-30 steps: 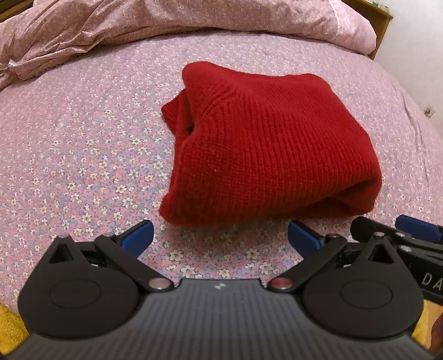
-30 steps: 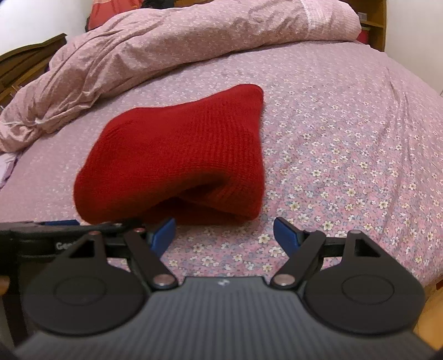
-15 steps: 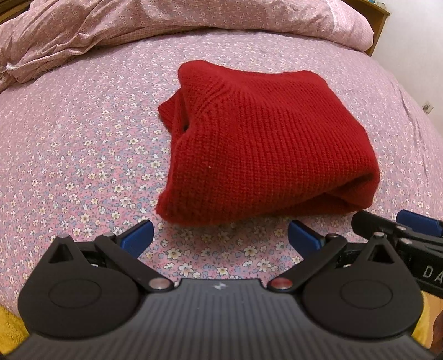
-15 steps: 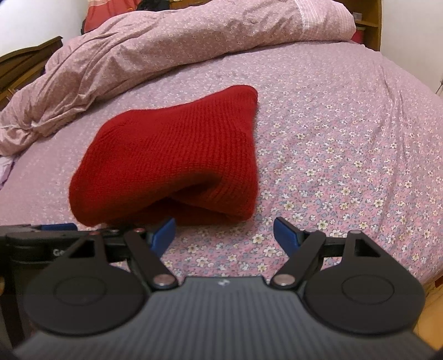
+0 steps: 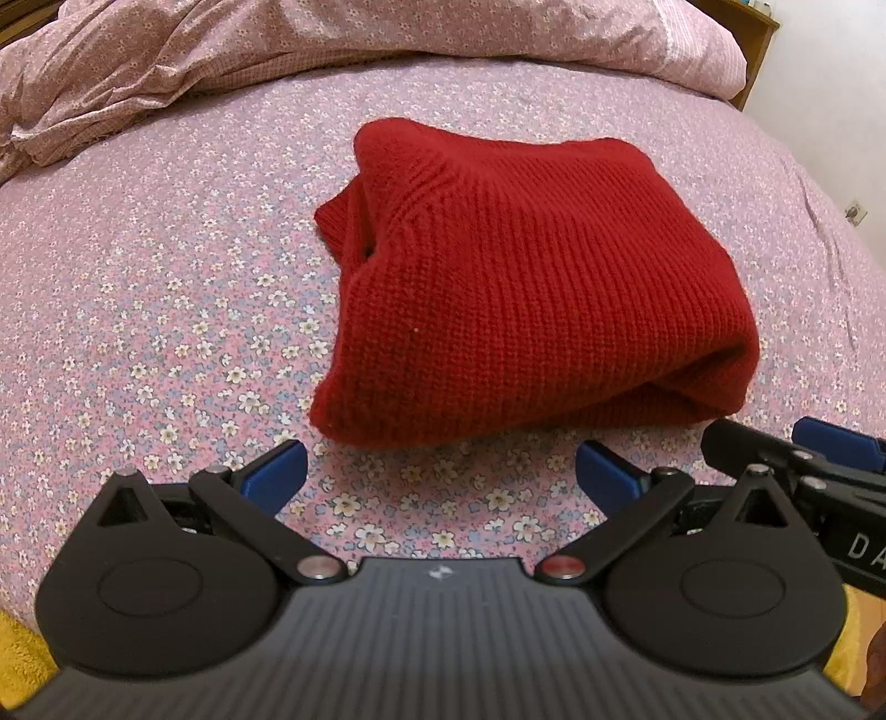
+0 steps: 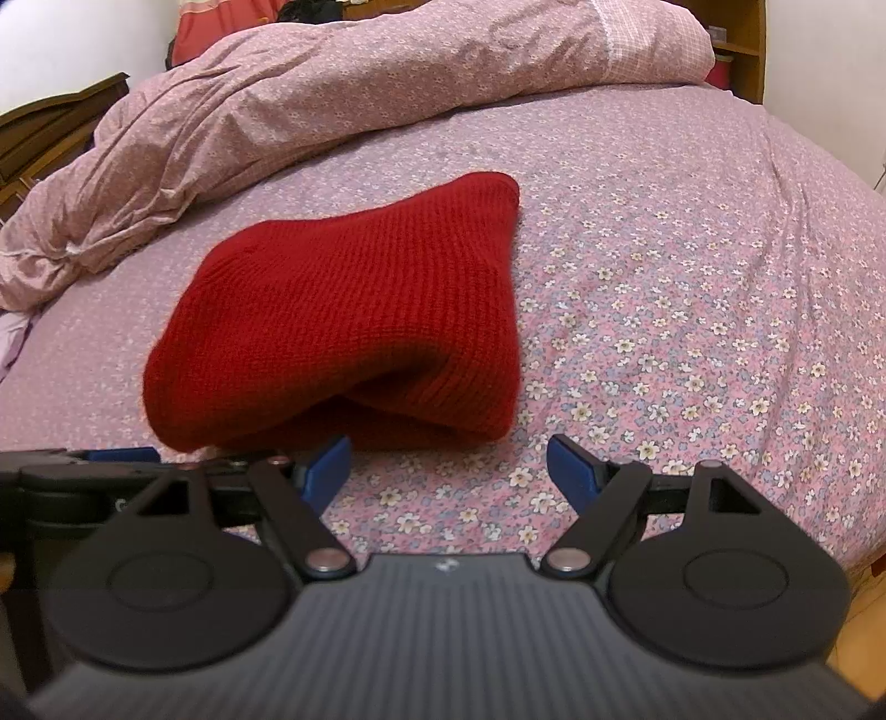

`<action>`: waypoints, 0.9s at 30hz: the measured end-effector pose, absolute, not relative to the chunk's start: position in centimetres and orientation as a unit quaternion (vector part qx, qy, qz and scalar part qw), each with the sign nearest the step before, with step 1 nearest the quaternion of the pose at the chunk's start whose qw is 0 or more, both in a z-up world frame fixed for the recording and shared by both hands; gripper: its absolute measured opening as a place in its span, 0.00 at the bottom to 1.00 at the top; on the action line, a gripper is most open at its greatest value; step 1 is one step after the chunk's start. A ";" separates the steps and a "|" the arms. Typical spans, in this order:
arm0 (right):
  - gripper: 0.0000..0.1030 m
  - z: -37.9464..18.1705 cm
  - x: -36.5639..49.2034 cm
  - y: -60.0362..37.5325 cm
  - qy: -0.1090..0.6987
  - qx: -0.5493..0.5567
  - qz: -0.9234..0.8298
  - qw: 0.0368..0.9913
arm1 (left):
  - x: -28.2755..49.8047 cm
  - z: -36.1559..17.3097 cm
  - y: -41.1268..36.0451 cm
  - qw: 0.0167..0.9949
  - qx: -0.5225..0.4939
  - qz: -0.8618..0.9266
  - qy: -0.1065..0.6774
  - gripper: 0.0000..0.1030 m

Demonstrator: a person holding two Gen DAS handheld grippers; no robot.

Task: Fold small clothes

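Note:
A red knitted garment lies folded into a thick bundle on the flowered bed sheet; it also shows in the right wrist view. My left gripper is open and empty, just short of the bundle's near edge. My right gripper is open and empty, just short of the bundle's near right corner. The right gripper's blue finger shows at the right edge of the left wrist view. The left gripper's body shows at the left of the right wrist view.
A crumpled pink flowered duvet is heaped along the far side of the bed. Dark wooden furniture stands at the far left, a wooden headboard at the far right. The sheet stretches right of the garment.
Both grippers have drawn slightly back and shifted; the garment sits a little farther from the fingertips. The garment itself has not moved and both grippers stay open.

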State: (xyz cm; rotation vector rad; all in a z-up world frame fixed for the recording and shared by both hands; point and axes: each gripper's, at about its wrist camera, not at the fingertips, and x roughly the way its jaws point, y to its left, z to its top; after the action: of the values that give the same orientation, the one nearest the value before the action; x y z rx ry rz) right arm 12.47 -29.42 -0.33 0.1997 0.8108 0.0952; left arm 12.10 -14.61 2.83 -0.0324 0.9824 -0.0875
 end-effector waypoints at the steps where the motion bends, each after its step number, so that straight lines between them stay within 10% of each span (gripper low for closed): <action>1: 0.77 -0.3 12.5 -29.4 0.394 0.097 0.046 0.913 | 12.1 2.8 -14.6 0.881 -0.016 -0.042 0.472 1.00; 27: 0.77 -0.4 12.3 -29.3 0.394 0.100 0.050 0.912 | 12.1 2.6 -14.6 0.880 -0.013 -0.039 0.474 1.00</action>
State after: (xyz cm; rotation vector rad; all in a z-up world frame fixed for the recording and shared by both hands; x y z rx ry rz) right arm 12.35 -29.34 -0.39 0.2057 0.8109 0.1037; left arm 12.08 -14.64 2.64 -0.0278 0.9871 -0.0822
